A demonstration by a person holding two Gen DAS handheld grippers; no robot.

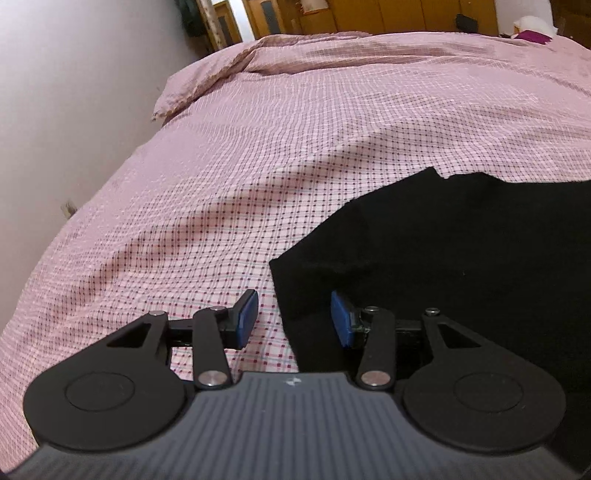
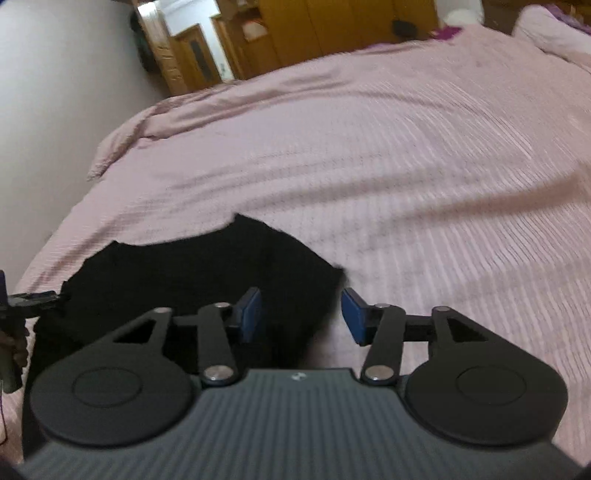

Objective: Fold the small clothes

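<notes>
A black garment (image 1: 443,251) lies flat on the pink checked bedspread (image 1: 258,166). In the left wrist view my left gripper (image 1: 294,319) is open, its blue pads straddling the garment's left edge, with nothing held. In the right wrist view the same garment (image 2: 207,269) lies low and left. My right gripper (image 2: 301,315) is open over the garment's right edge, left pad above black cloth, right pad above the bedspread (image 2: 406,166). The left gripper also shows in the right wrist view (image 2: 33,297), at the garment's far left edge, held by a hand.
The bed's left edge runs along a white wall (image 1: 55,110). Wooden wardrobes and a door (image 1: 369,14) stand beyond the bed's far end. A pillow (image 2: 554,33) and a white and purple object (image 1: 532,31) lie at the far right.
</notes>
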